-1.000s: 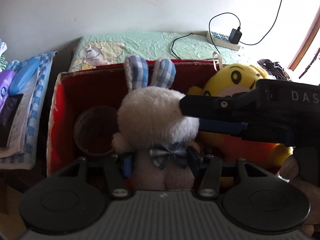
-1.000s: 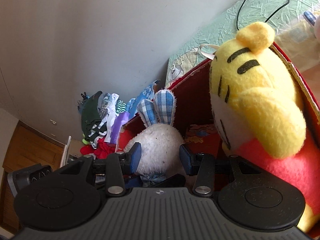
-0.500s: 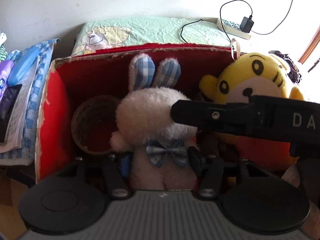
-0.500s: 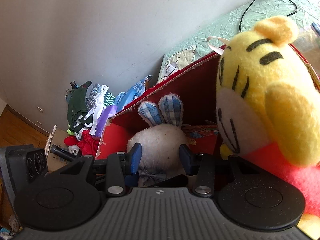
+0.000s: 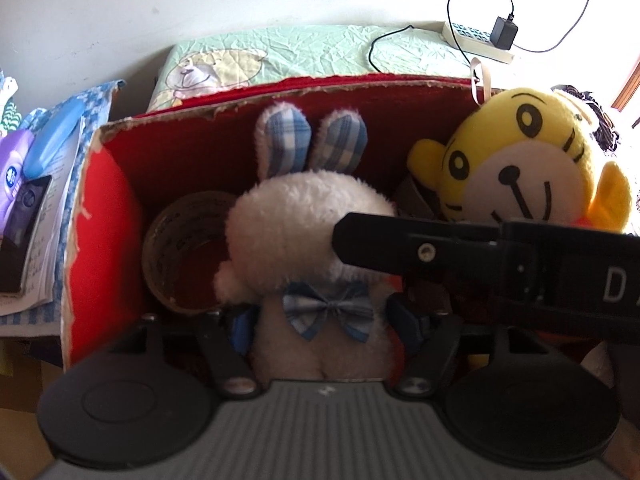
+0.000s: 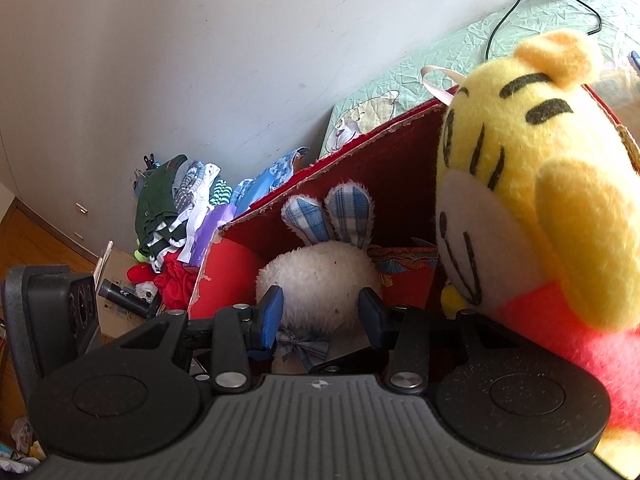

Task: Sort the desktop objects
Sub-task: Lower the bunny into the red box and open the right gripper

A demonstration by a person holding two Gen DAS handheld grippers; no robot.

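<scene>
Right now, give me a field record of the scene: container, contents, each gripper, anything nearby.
container: red box, top open, torn cardboard rim
toy 1: white rabbit, upright in the box, blue plaid ears and bow tie
toy 2: yellow tiger, at the box's right end
other content: tape roll, beside the rabbit
left gripper: fingers on either side of the rabbit's body, contact unclear
right gripper: open, fingers spaced about the rabbit's head, nothing held
behind box: green cloth, power strip with a plugged adapter
</scene>
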